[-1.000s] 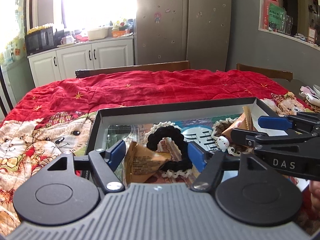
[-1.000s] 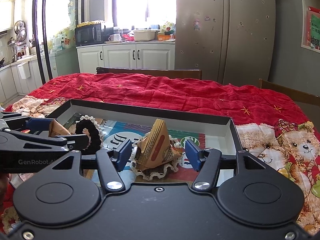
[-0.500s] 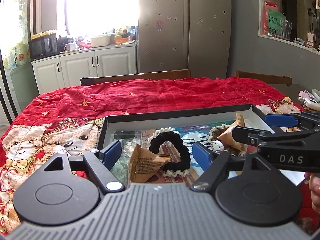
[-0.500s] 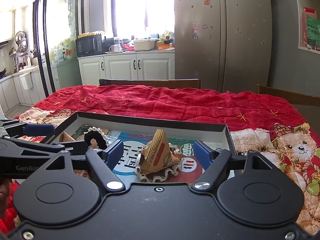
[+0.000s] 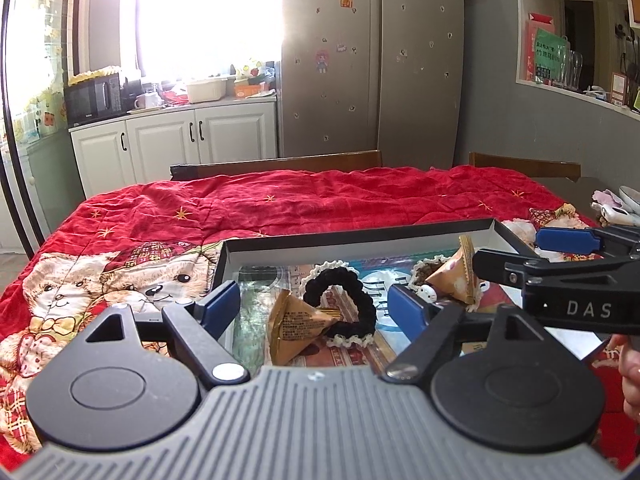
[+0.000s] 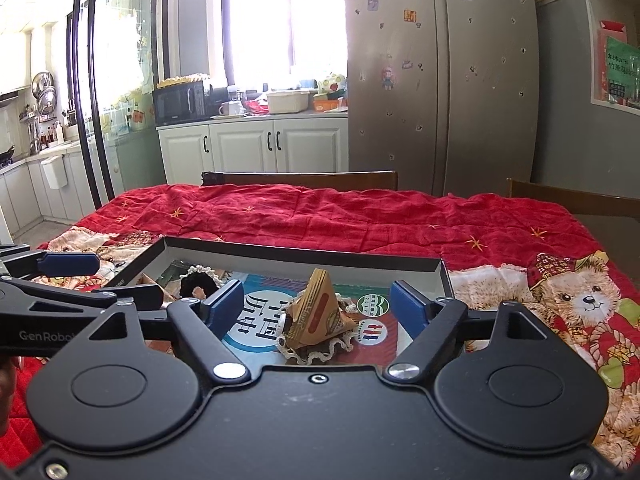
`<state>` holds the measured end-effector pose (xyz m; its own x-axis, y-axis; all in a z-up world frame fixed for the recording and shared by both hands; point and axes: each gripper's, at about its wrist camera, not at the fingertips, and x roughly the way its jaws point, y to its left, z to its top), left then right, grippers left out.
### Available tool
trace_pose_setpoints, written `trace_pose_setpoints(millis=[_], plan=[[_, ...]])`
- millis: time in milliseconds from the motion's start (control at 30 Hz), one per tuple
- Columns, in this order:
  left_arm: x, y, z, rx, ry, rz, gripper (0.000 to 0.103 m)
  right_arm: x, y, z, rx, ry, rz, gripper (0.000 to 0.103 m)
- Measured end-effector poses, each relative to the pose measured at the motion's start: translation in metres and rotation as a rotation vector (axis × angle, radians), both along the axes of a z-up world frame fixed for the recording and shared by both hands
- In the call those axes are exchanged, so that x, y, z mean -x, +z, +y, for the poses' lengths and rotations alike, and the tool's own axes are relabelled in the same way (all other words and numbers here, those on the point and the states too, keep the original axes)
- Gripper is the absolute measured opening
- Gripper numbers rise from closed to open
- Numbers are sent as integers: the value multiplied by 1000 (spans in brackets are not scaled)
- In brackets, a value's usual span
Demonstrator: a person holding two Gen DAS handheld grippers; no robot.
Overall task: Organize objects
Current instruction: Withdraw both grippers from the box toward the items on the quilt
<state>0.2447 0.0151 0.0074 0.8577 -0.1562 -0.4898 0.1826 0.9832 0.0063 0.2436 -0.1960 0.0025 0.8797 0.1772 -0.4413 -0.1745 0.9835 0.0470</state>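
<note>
Blue pads: the right gripper (image 6: pixel 316 306) has just been opening and stands wide, nothing pressed.
Left gripper (image 5: pixel 312 304): wide, empty, lifted back.
Packets: one (image 6: pixel 320 316) on a scrunchie, one (image 5: pixel 298 326) beside the black scrunchie (image 5: pixel 344 304), all in the tray (image 5: pixel 360 236).
Meaning: both look released; placement likely done.

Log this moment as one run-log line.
left gripper: open, empty | right gripper: open, empty | packets, hair ties: in box

A red bear-print quilt (image 6: pixel 360 216) covers the table, with a shallow black-rimmed box (image 6: pixel 304 251) on it.
</note>
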Motion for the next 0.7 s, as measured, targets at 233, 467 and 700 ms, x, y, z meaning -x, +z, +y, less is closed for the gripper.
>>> trace_pose_setpoints(millis=[233, 467, 700], plan=[[13, 10, 2, 0, -2, -14, 88, 15, 10, -2, 0, 0, -13, 80], [27, 18, 6, 18, -2, -18, 88, 31, 21, -4, -3, -2, -27, 80], [39, 24, 9, 16, -4, -30, 89, 43, 26, -3, 1, 7, -31, 80]])
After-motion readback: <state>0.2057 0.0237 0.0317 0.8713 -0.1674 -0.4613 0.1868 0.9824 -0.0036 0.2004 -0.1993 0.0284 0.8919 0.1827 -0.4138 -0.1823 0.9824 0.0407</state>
